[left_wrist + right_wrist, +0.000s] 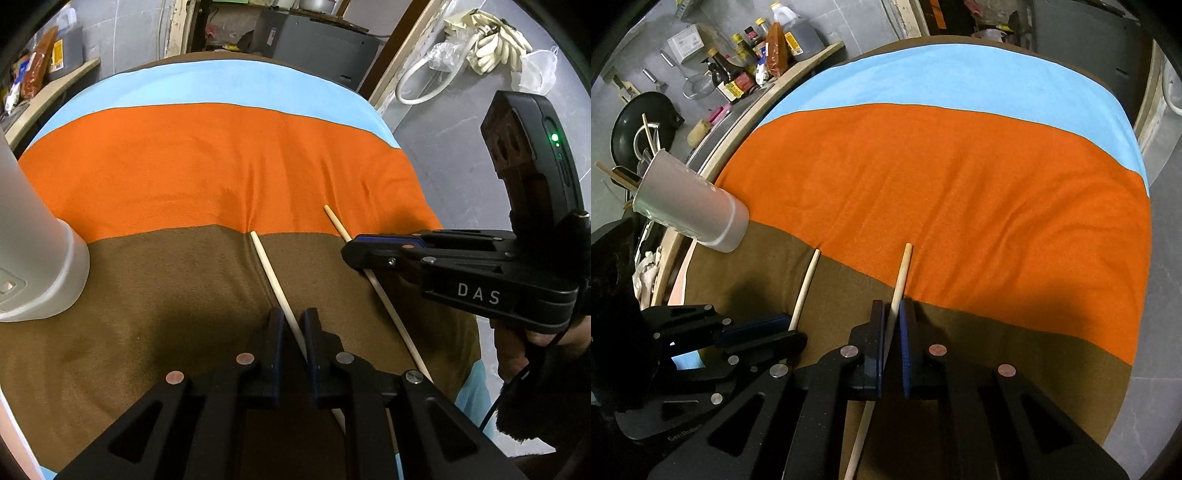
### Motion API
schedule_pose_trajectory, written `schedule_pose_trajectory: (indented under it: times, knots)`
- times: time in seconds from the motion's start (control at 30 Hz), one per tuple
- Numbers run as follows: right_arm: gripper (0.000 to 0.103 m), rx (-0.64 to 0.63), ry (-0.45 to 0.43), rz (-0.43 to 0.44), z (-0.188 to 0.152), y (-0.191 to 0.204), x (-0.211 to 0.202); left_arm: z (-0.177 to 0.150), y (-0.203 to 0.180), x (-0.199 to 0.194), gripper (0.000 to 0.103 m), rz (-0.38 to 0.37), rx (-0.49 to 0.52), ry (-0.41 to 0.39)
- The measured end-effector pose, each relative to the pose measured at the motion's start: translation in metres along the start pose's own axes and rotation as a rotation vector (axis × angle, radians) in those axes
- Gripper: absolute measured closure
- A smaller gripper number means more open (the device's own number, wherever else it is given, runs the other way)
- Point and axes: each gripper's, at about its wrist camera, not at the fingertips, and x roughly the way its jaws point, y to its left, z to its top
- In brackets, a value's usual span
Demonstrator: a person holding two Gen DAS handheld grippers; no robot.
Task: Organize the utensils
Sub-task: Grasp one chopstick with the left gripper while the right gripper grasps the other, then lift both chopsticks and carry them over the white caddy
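Two pale wooden chopsticks lie side by side on the striped cloth. My left gripper [293,319] is shut on the left chopstick [271,271], whose far tip reaches the brown-orange border. My right gripper [892,312] is shut on the right chopstick [903,271], with the stick running back between the pads. Each view shows the other gripper too: the right gripper [351,249] sits across its chopstick [336,221], and the left gripper [792,334] across its own chopstick [807,282]. A white utensil holder [698,210] stands at the left, with several sticks poking out of its top.
The table is covered by a cloth [960,177] in brown, orange and light blue bands. The holder's base [44,266] stands close on the left. A shelf with sauce bottles [738,74] and a black wok [639,122] lies beyond the table's left edge. A person's hand [517,350] holds the right gripper.
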Motion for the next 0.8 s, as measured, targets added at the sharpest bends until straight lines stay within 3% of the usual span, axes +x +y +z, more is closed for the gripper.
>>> schedule_pose_trajectory:
  times: [0.17, 0.27, 0.4, 0.57, 0.8]
  knots:
    - [0.097, 0.020, 0.006, -0.036, 0.002, 0.003, -0.001, 0.004, -0.005, 0.002, 0.093, 0.027, -0.011, 0.011]
    - [0.099, 0.066, -0.041, 0.003, -0.004, 0.001, -0.009, 0.005, 0.003, 0.001, 0.094, -0.021, -0.076, 0.005]
    - [0.099, 0.097, -0.226, 0.054, -0.029, 0.010, -0.044, -0.003, 0.012, -0.013, 0.095, -0.080, -0.124, -0.051]
    - [0.099, 0.092, -0.464, 0.097, -0.059, 0.024, -0.084, -0.013, 0.004, -0.051, 0.095, -0.081, -0.064, -0.203]
    - [0.099, 0.045, -0.633, 0.084, -0.067, 0.040, -0.124, -0.017, -0.003, -0.103, 0.098, -0.044, 0.033, -0.386]
